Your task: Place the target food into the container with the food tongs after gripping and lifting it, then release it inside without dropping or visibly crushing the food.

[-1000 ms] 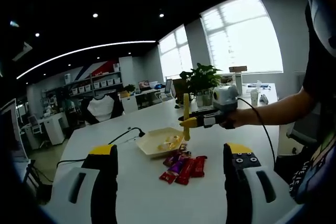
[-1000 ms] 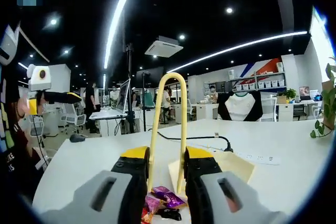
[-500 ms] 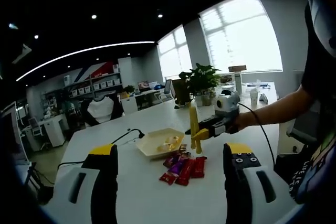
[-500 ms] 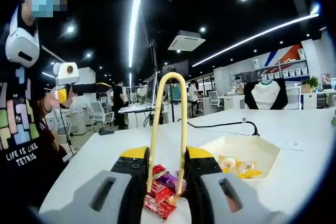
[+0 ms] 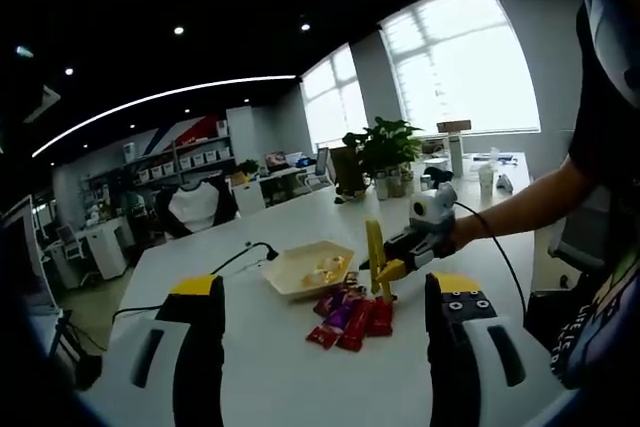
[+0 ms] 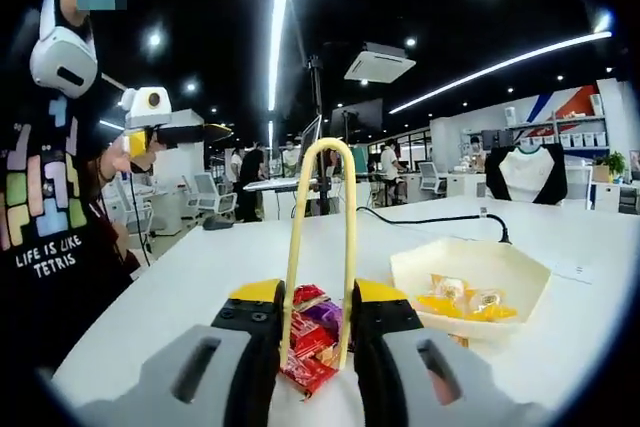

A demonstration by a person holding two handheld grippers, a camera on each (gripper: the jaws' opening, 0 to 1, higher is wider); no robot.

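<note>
Several red and purple snack packets lie on the white table next to a cream container holding yellow wrapped sweets. My right gripper is shut on yellow food tongs, which stand upright with their lower end at the packets. In the right gripper view the tongs loop up between my right gripper, the packets lie just behind them and the container is to the right. My left gripper is wide open above the near table, holding nothing. It also appears raised in a hand.
A black cable runs across the table behind the container. Potted plants stand at the far end by the windows. The person's arm reaches in from the right. Desks, chairs and people fill the office beyond.
My right gripper has carried the tongs down and closer, from above the container to the packets. The right gripper view has swung so the container shows fully. The left gripper has stayed put.
</note>
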